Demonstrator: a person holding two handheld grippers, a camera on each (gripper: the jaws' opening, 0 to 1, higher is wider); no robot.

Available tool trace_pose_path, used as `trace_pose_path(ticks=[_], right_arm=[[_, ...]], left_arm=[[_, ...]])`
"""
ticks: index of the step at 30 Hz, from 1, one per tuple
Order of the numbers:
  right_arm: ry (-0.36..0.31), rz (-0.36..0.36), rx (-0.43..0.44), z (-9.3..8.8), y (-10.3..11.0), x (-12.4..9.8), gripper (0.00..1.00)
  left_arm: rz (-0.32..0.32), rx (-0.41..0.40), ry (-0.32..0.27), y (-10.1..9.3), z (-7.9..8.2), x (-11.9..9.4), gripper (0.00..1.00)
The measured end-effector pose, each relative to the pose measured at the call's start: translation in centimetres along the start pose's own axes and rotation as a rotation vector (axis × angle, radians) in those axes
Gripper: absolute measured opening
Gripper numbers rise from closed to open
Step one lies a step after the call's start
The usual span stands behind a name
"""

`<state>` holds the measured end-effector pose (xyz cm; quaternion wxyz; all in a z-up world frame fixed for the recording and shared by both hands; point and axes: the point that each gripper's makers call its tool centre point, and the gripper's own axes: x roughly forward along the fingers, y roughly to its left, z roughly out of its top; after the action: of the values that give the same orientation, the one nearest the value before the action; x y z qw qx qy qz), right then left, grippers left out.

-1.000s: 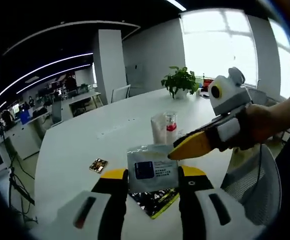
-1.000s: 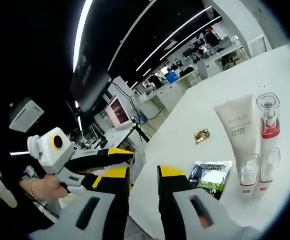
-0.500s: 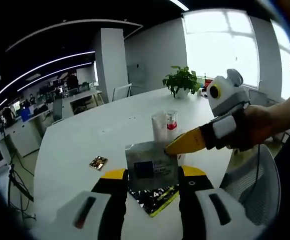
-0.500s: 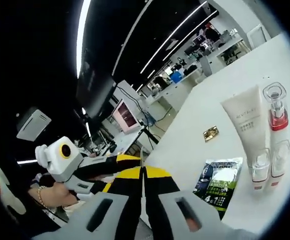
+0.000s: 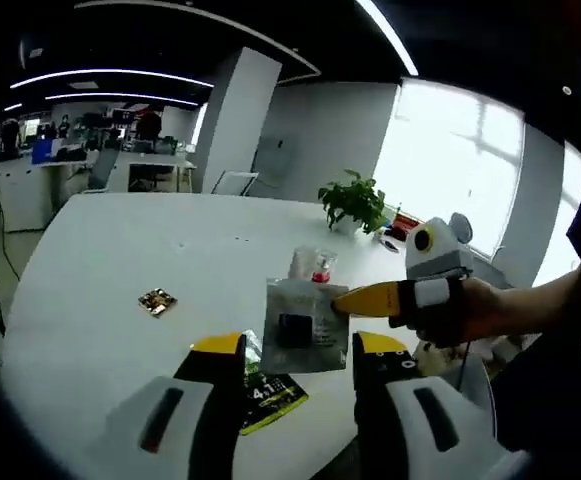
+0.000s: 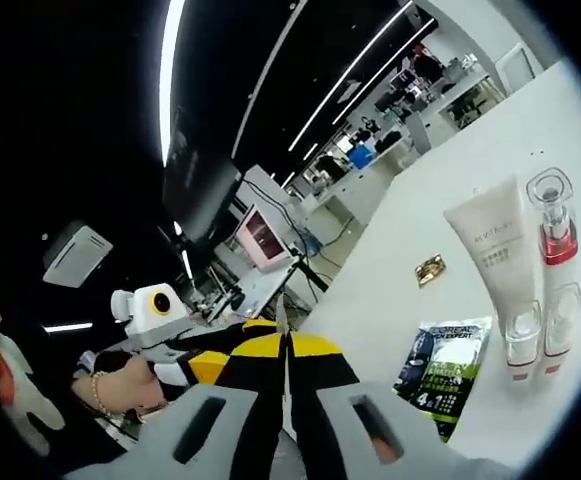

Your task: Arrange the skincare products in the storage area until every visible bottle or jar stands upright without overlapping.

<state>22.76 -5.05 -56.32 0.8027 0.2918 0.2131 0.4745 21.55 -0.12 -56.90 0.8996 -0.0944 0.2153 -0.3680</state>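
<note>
Right gripper pinches a silver sachet above the table edge; left gripper jaws stand apart.

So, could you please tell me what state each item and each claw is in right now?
Silver sachet: lifted off the table, pinched at its edge.
Right claw: shut on the silver sachet.
Left claw: open.
White tube: lying flat.
Pump bottle: lying flat beside the white tube.
Green sachet: flat on the table.
Small gold packet: flat, apart from the rest.
</note>
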Motion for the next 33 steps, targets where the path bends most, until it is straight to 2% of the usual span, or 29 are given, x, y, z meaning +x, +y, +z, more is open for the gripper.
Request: trace_pose_path(ticks=[3, 4, 6, 11, 15, 17, 24, 28, 33], right_arm=[[-0.004, 0.014, 0.014, 0.1, 0.3, 0.0, 0.01], [-0.008, 0.018, 0.018, 0.1, 0.5, 0.0, 0.01], [-0.011, 0.024, 0.026, 0.2, 0.6, 0.1, 0.01], [0.004, 0.036, 0.024, 0.0, 1.1, 0.3, 0.01], [-0.001, 0.039, 0.036, 0.0, 1.2, 0.5, 0.01], [0.002, 0.033, 0.029, 0.0, 1.3, 0.6, 0.01], [0.026, -0.02, -0.055, -0.4, 1.3, 1.2, 0.01], [0.077, -0.089, -0.189, -1.1, 0.7, 1.7, 0.01], [0.131, -0.139, -0.276, -2.2, 0.0, 2.5, 0.01]], left_arm=[[-0.044, -0.071, -0.015, -0.2, 0.0, -0.4, 0.35], [-0.054, -0.133, -0.032, -0.1, 0.0, -0.6, 0.33], [-0.065, -0.17, -0.023, 0.1, -0.5, -0.8, 0.29], [-0.061, -0.187, -0.034, 0.6, -0.7, -1.2, 0.16], [-0.058, -0.22, -0.046, 0.9, -0.8, -1.3, 0.12], [-0.048, -0.23, -0.044, 1.2, -1.0, -1.4, 0.06], [-0.002, -0.235, -0.034, 1.5, -1.7, -1.8, 0.04], [0.023, -0.256, -0.008, 1.4, -2.8, -2.2, 0.02], [0.038, -0.3, 0.016, 1.6, -4.1, -2.8, 0.0]])
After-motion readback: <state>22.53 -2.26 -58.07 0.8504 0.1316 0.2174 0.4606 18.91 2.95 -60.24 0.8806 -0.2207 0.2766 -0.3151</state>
